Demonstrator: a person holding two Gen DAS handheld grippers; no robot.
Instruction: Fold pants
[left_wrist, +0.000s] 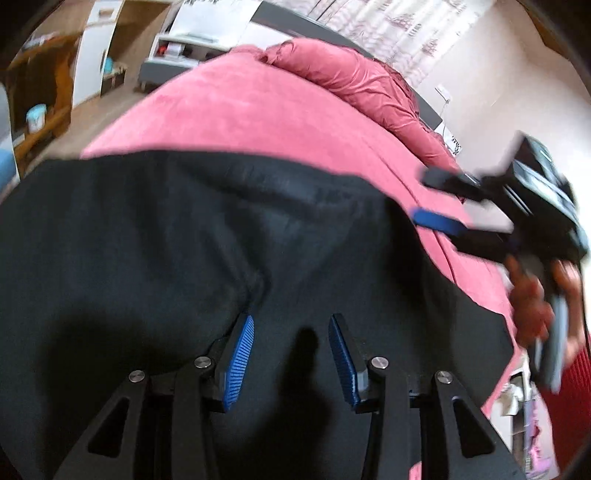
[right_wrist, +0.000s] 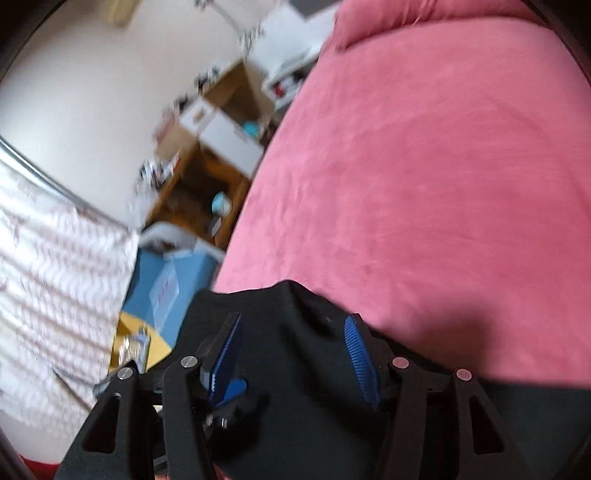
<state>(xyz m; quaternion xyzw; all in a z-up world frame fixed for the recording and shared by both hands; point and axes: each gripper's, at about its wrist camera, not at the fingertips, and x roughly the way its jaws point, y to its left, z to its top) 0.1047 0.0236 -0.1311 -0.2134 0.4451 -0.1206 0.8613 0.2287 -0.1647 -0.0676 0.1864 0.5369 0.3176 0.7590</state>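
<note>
Black pants (left_wrist: 147, 240) lie spread over a pink bedspread (left_wrist: 240, 118), with a seam crease running toward me. My left gripper (left_wrist: 293, 354) hangs low over the cloth, its blue pads apart and nothing pinched between them. At the right edge of the left wrist view, a hand holds my right gripper (left_wrist: 439, 201), blurred, open above the pants' right edge. In the right wrist view the right gripper (right_wrist: 291, 350) stands open over a corner of the pants (right_wrist: 258, 299), with the bedspread (right_wrist: 424, 184) beyond.
A bunched pink duvet (left_wrist: 351, 81) lies at the far end of the bed. Wooden shelves (right_wrist: 199, 184) and white cabinets (right_wrist: 229, 136) stand past the bed's edge. A blue box (right_wrist: 166, 280) and a patterned curtain (right_wrist: 48, 266) are close beside the bed.
</note>
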